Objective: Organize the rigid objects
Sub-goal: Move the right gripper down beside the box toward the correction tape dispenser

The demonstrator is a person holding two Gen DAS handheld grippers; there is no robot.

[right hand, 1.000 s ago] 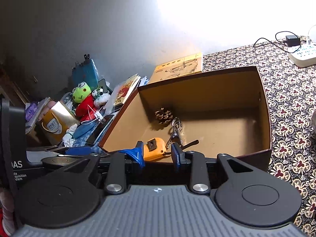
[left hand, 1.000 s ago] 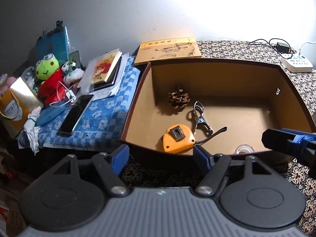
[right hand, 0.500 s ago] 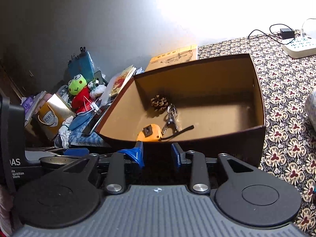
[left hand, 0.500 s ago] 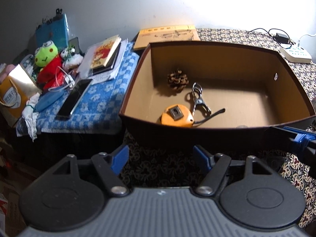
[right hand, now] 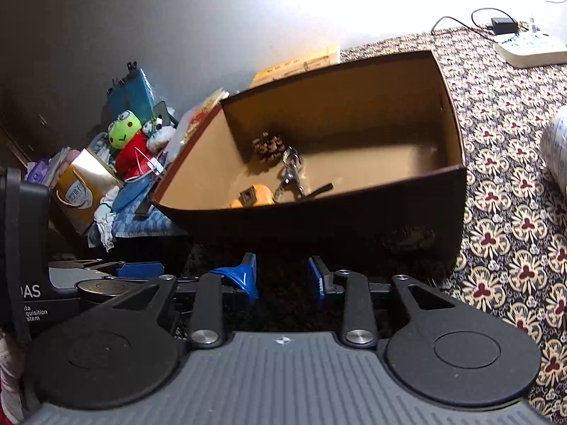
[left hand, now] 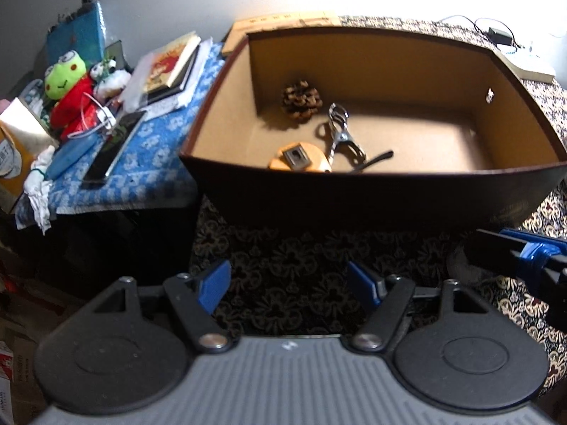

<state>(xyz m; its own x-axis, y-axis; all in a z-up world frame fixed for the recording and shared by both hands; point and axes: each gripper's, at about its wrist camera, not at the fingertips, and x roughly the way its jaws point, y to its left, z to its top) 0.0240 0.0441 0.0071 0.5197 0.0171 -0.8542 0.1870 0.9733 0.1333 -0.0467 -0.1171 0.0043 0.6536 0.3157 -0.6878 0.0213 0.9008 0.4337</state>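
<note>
A brown cardboard box [left hand: 354,194] stands open on the patterned cloth. Inside lie a pinecone [left hand: 301,101], a metal clip [left hand: 340,134] and an orange tape measure [left hand: 299,157] half hidden by the near wall. My left gripper [left hand: 288,287] hangs open and empty in front of that wall. The right gripper [right hand: 281,276] is open too, a narrower gap with nothing in it, low before the box [right hand: 319,219]. The right wrist view also shows the pinecone [right hand: 267,147], clip [right hand: 290,173] and tape measure [right hand: 255,196]. One right fingertip [left hand: 524,255] shows at the left view's right edge.
Left of the box, a blue checked cloth [left hand: 141,163] carries a phone [left hand: 113,148], books [left hand: 173,60] and a frog plush [left hand: 67,85]. A power strip [right hand: 531,47] with cables sits at the far right. A white wrapped object [right hand: 556,148] lies right of the box.
Both grippers have sunk in front of the box. Its near wall now hides more of the floor inside, including a clear tape roll seen a second ago. The right jaws stand slightly wider.
</note>
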